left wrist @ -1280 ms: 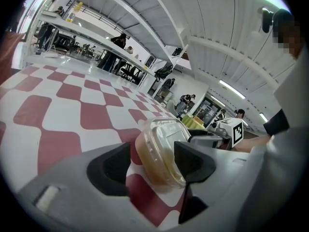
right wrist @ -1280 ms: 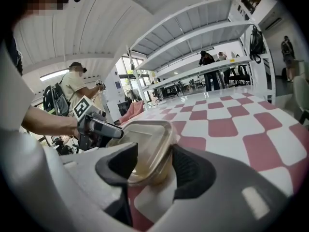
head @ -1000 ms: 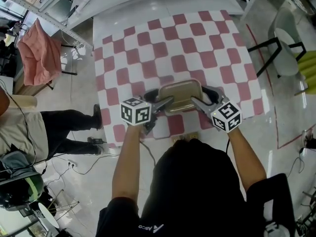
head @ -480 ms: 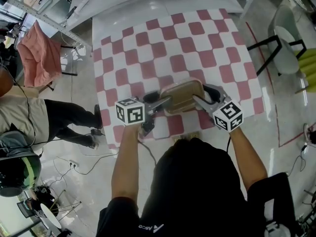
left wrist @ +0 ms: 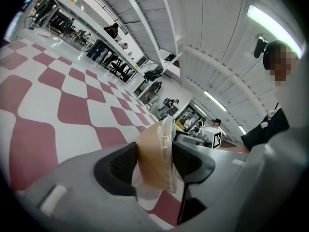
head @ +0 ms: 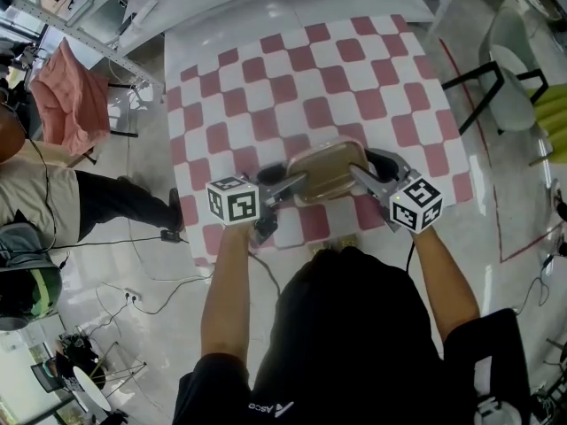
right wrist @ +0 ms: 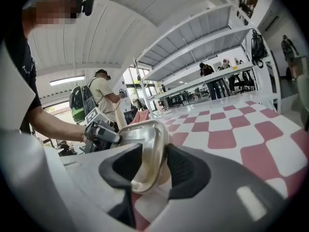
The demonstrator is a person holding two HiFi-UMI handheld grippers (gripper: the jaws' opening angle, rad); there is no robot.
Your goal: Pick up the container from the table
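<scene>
A tan container [head: 326, 168] with a clear lid sits near the front edge of the red-and-white checked table [head: 292, 78]. My left gripper [head: 297, 182] is at its left end and my right gripper [head: 359, 173] at its right end. In the left gripper view the container's rim [left wrist: 154, 158] stands between the pads of the left gripper [left wrist: 157, 166]; the jaws are closing and both pads touch it. In the right gripper view the lid's edge [right wrist: 145, 149] sits between the pads of the right gripper [right wrist: 154, 166], whose jaws are also closing on it. I cannot tell whether the container is off the table.
The table's front edge runs just below the grippers. A chair [head: 514, 69] stands to the right of the table. On the left are a pink cloth [head: 66, 96] over a chair and a seated person [head: 35, 211]. White benches lie beyond the table's far edge.
Both pairs of jaws have narrowed onto the container's ends. The left marker cube has shifted a little left, the right one a little right. The person at the left has moved.
</scene>
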